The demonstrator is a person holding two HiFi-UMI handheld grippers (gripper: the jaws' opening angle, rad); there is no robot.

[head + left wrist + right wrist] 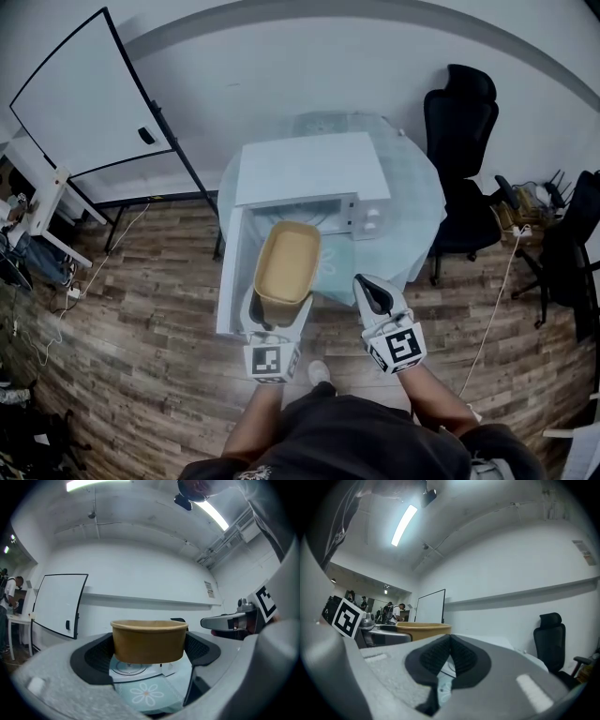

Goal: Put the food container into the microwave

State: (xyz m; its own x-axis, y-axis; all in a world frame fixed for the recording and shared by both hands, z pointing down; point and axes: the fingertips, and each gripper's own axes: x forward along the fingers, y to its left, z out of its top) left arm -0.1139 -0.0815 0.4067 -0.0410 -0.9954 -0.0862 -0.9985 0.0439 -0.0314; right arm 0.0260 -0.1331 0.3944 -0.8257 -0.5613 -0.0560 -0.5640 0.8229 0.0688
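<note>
Between the jaws of the left tool (277, 317): food container (287, 262), tan and open-topped, held by its side walls with the rim level, lifted clear of the surface (417, 220).
Grip: left tool clenched on the container, one pad pressing each flank.
Just beside it, on its right: right tool (380, 298), jaws pressed together on nothing, idle.
Ahead of and below the left tool: microwave (314, 169), its door (230, 277) swung open to the tool's left; the turntable (127, 667) shows beneath the container's base.
Step in hand, as I judge it: carrying the container into the cavity.
Doing it well: drop low enough to clear the cavity roof, push straight forward with the rim flat, seat the base centred on the turntable, then release. The walls look like paper and may flex, so squeeze lightly.
Risk: far rim clipping the opening's top edge, or the right tool fouling the door.
</note>
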